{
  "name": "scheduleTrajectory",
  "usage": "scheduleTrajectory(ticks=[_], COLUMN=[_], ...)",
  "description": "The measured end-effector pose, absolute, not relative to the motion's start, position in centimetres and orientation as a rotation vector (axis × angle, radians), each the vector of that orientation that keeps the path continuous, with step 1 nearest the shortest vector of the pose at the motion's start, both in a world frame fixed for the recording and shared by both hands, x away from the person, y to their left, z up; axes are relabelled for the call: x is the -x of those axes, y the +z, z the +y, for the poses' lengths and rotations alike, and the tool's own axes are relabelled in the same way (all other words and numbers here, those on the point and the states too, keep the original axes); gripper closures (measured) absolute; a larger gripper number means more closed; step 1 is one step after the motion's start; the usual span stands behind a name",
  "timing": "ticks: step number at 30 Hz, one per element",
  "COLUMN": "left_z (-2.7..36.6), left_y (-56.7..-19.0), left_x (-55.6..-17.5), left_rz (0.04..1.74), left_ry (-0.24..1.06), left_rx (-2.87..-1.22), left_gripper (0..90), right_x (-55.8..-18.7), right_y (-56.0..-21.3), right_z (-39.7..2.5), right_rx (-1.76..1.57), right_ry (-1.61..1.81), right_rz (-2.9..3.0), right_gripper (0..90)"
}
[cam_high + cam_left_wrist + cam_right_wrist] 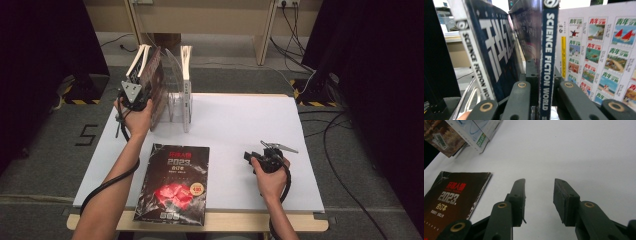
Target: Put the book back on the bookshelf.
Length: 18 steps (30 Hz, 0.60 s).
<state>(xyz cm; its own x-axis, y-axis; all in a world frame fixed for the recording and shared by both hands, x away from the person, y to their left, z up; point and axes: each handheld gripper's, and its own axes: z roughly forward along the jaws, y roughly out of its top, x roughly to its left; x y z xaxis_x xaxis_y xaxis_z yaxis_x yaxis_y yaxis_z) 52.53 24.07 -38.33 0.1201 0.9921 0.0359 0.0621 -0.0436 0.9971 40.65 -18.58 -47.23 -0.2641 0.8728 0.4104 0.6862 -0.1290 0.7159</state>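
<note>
- Blue-spined magazine [547,62], "Science Fiction World", stands upright in the clear rack [175,100] at the table's [240,120] far left; my left gripper [541,86] has its jaws pinched on the spine.
- I judge it light, floppy, glossy; grip by the spine, low.
- Black 2023 magazine [174,184] lies flat nearer me than the rack.
- Right gripper [539,195] rests well right of the rack, jaws apart, holding nothing.

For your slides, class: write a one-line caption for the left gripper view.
Left tool clamped on the spine of an upright Science Fiction World magazine in the rack.
</note>
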Motion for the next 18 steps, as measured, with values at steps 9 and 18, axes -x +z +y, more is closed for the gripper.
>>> scheduleTrajectory(ticks=[9, 18], left_z=[24.3, 23.9], left_y=[-38.7, -38.7], left_x=[-52.2, -51.4], left_rz=[1.149, 1.128], left_ry=[1.145, 1.172], left_rx=[-1.339, -1.374], left_gripper=[82.1, 76.2], right_x=[-40.6, -40.6], right_y=[-47.3, -47.3], right_z=[-18.6, -18.5], right_rx=[-1.754, -1.764], right_ry=[1.338, 1.337], right_rz=[1.934, 1.935], right_gripper=[62.2, 62.1])
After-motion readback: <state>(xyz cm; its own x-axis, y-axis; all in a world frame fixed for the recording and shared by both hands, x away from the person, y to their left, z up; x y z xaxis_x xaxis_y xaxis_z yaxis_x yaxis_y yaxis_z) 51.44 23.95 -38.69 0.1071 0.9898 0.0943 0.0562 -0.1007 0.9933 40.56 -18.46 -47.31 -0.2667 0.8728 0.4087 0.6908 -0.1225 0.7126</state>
